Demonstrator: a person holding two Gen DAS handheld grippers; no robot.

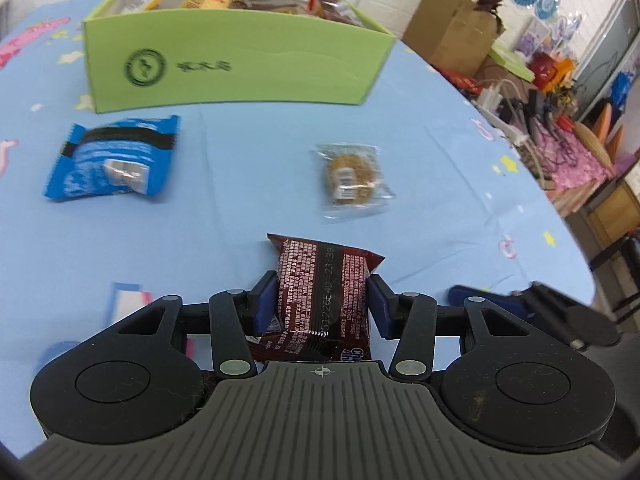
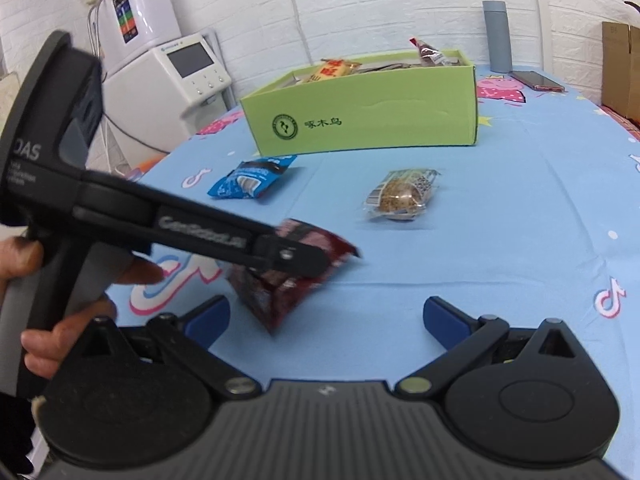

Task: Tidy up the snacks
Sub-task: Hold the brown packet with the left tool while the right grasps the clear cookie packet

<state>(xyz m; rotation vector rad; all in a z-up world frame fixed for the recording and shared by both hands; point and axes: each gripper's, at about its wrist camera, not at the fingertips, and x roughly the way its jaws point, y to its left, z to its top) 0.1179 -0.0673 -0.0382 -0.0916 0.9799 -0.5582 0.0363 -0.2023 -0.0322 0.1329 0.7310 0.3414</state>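
Ahead, blue packet [image 1: 114, 159] and clear-wrapped cake [image 1: 352, 176] front the green box [image 1: 240, 68].

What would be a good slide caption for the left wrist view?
Left claw grips a dark red snack packet above the blue tablecloth, facing the green box.

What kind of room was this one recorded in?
Probably a lived-in home or small office room, not a lab: a table under a cartoon-print cloth, white brick wall, a water dispenser in the corner, and cardboard boxes with clutter alongside.
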